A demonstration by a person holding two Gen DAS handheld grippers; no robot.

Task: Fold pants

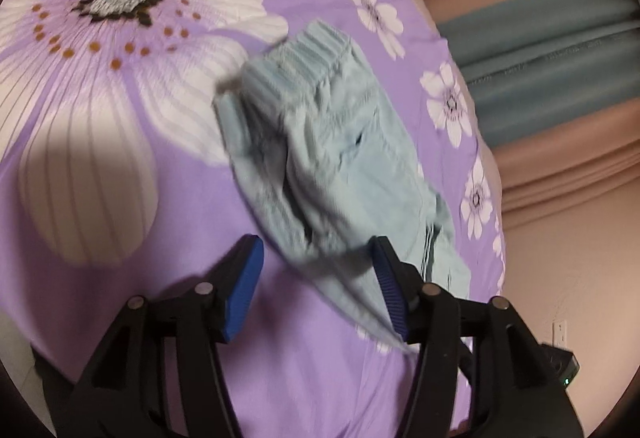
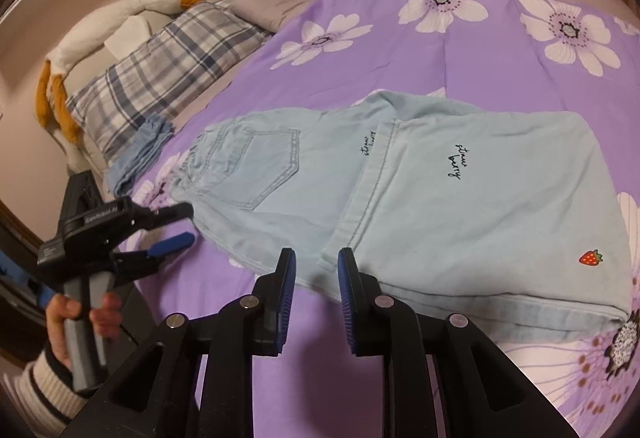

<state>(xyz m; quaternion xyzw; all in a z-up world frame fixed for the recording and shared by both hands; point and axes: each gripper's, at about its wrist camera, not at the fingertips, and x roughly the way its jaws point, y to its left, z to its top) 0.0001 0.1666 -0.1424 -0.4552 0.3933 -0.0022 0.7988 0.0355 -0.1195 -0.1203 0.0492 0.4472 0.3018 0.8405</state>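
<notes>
Left wrist view shows the left claw [image 1: 320,286] released, its blue pads set wide apart, with a loose edge of the pale blue pants [image 1: 336,166] lying against the inner face of the right-hand pad but not pinched. From there the pants run away over the purple flowered bedspread [image 1: 160,166], bunched and blurred, with the ribbed waistband farthest from the claw. Beyond the bed edge hang pink and teal curtains [image 1: 552,50]. Right wrist view has the right claw [image 2: 316,294] also released, its pads parted by a narrow gap and hovering just at the near hem of the pants [image 2: 440,198], gripping nothing. The pants lie flat on the bedspread [image 2: 460,50], one part folded over another, a back pocket showing at the left, "straw berry" script and a small red strawberry patch [image 2: 591,258] on the right. At the far left the left claw [image 2: 176,234] sits beside the waistband, gripped by a hand [image 2: 76,322]. A plaid pillow [image 2: 160,78] and a white plush toy [image 2: 120,18] lie beyond.
</notes>
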